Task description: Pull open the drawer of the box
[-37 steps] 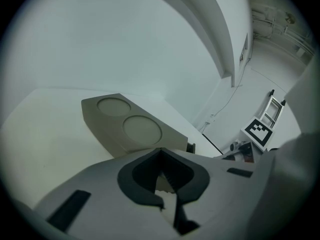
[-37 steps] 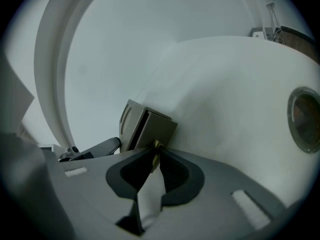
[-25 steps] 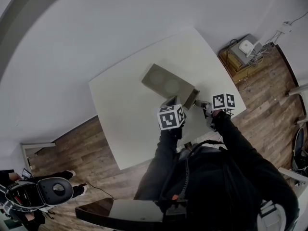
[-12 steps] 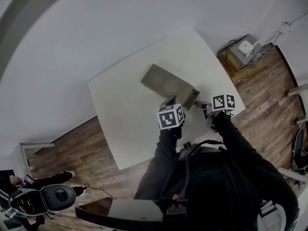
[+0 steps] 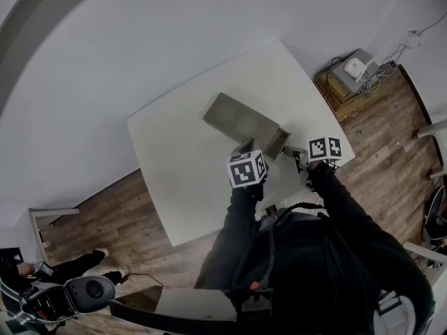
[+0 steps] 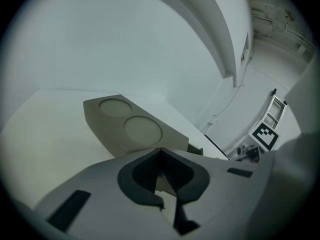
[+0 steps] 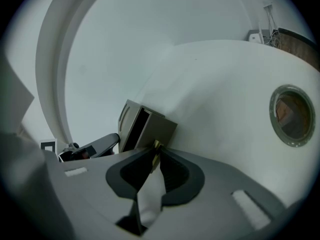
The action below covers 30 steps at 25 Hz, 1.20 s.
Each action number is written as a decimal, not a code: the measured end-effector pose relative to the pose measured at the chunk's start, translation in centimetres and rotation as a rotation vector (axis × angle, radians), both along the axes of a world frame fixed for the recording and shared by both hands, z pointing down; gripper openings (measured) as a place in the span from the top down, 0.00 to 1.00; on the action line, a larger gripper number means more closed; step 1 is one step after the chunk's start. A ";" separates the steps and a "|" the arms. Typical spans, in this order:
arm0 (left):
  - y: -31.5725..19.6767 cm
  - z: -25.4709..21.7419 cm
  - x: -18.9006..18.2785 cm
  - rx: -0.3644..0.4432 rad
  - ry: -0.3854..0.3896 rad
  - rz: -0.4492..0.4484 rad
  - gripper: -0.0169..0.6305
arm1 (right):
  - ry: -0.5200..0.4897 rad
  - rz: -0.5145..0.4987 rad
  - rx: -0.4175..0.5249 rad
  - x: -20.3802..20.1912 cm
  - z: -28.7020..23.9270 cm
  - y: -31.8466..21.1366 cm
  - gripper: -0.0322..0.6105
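Bystander (image 5: 70, 264) moved, right claw (image 7: 155, 153) pinching drawer knob (image 7: 156, 145)

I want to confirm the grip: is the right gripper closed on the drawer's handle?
Yes, the right gripper is pinched shut on the small brass handle at the front of the drawer.

In the left gripper (image 6: 165, 176) view, its own body hides the near end of the box (image 6: 131, 129); only a dark sliver of drawer (image 6: 196, 149) peeks out. The pull (image 7: 156, 146) between the right gripper's (image 7: 154, 159) jaw tips is too small to make out. From the head view, marker cubes (image 5: 247, 169) cover both sets of jaws (and the drawer front), and a bystander (image 5: 73, 262) is cut off at lower left
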<state>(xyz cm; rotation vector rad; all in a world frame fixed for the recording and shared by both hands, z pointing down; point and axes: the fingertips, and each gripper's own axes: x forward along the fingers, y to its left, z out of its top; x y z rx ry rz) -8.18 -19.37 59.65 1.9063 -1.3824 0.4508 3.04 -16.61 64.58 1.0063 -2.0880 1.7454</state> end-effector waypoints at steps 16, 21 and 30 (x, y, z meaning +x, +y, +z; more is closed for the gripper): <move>-0.9 -0.3 -0.3 0.000 -0.004 -0.003 0.98 | 0.008 -0.002 -0.012 0.3 -0.3 -0.4 0.88; -1.7 -0.2 -0.6 -0.007 -0.002 0.000 0.98 | 0.011 0.000 -0.017 0.0 -0.3 -1.0 0.88; -1.3 -0.1 -0.4 -0.007 -0.012 0.006 0.98 | 0.013 0.004 -0.015 0.5 -0.2 -0.5 0.88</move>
